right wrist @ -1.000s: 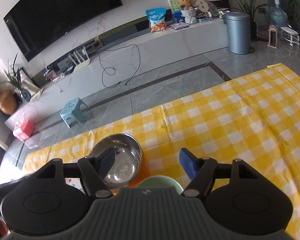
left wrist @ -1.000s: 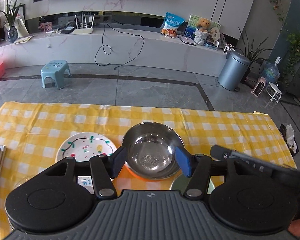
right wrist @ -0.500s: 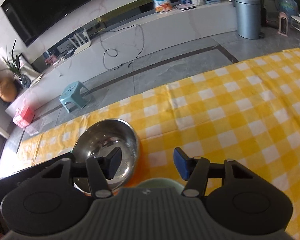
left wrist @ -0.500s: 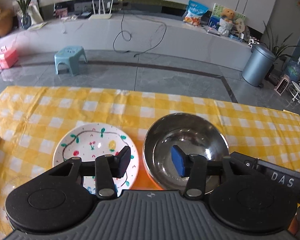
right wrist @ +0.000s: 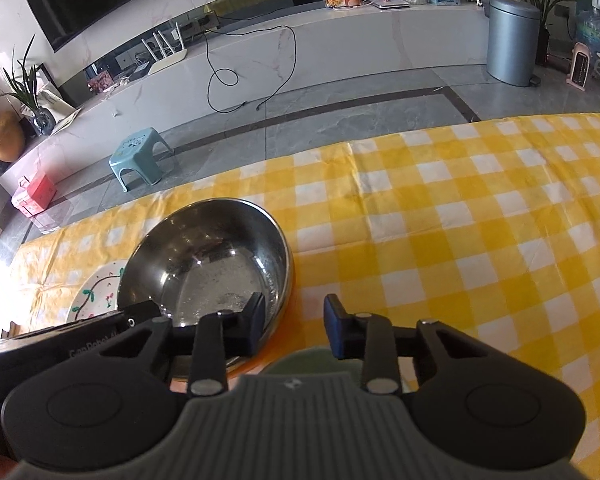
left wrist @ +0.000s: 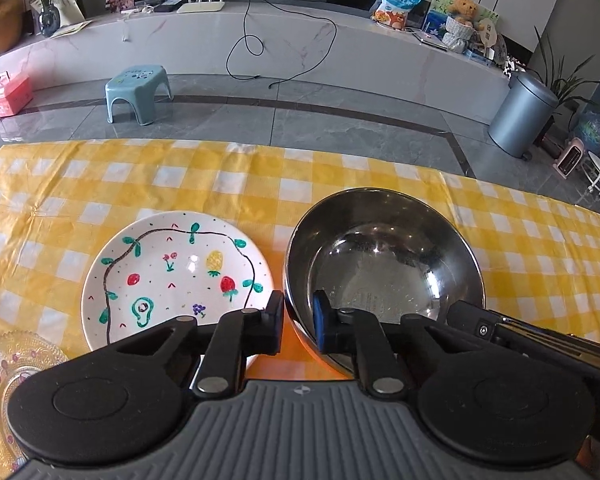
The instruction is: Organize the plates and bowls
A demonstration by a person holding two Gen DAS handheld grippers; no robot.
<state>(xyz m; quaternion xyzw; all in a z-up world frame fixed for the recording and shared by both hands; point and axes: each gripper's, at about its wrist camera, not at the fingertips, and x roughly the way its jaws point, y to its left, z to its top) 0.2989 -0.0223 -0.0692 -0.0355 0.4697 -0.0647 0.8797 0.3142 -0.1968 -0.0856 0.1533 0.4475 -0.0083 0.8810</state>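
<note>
A steel bowl (left wrist: 384, 264) stands on something orange (left wrist: 288, 356) on the yellow checked tablecloth (left wrist: 220, 184). My left gripper (left wrist: 299, 320) straddles the bowl's left rim, one finger outside and the blue pad inside. Its jaws are closing and look pressed on the wall. In the right wrist view my right gripper (right wrist: 295, 320) straddles the right rim of the steel bowl (right wrist: 212, 268). Its jaws are closing too, with a gap still showing beside the outer pad. A painted white plate (left wrist: 172, 276) lies just left of the bowl.
A patterned glass plate (left wrist: 16, 364) lies at the near left. A pale green bowl (right wrist: 312, 360) sits under my right gripper. Beyond the table's far edge are grey floor, a blue stool (left wrist: 138, 92) and a bin (left wrist: 524, 116). Bare cloth stretches to the right.
Both grippers sank toward the steel bowl and their jaws narrowed. The left went from spanning the bowl to straddling its left rim, and the right settled over the right rim.
</note>
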